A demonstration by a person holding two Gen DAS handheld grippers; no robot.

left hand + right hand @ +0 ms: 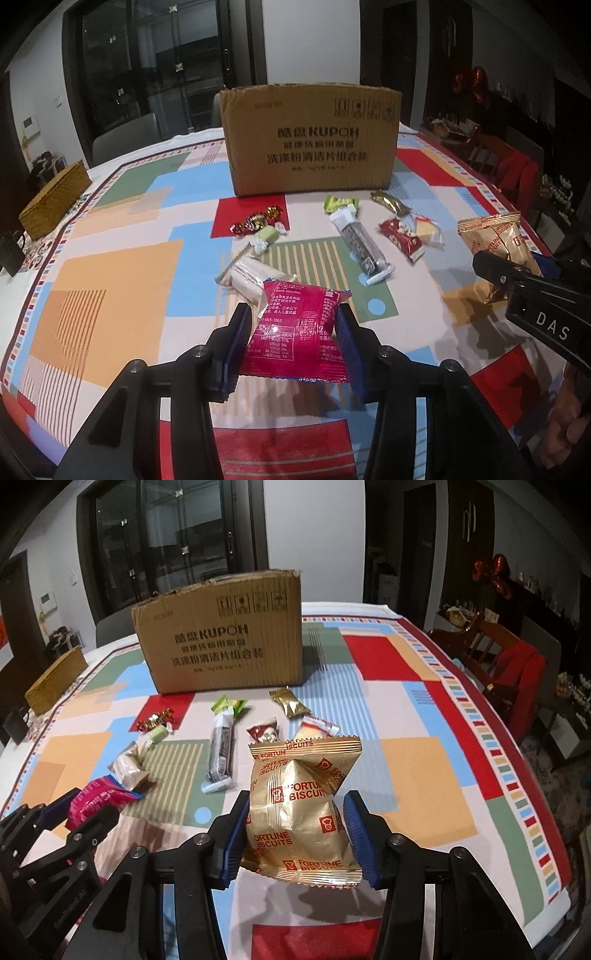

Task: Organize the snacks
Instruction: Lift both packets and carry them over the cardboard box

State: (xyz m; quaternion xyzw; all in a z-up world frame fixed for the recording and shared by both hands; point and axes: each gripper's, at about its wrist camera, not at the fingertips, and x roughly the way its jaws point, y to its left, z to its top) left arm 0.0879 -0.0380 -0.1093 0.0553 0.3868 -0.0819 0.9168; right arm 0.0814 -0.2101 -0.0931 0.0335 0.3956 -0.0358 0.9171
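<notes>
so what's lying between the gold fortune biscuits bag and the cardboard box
In the right wrist view, a dark red snack packet and a white-and-red packet lie between them.

"KUPOH" on carton (314, 147); "FORTUNE BISCUITS" on packet (301, 812)

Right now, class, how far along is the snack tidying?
Done: nothing visibly packed; the box's inside is hidden. In hand: left gripper grips a pink packet, right gripper a biscuit bag. Left: wrapped snacks on the table.

Black gripper frames, ribbed blue fingers (236, 343), silver screws.
</notes>
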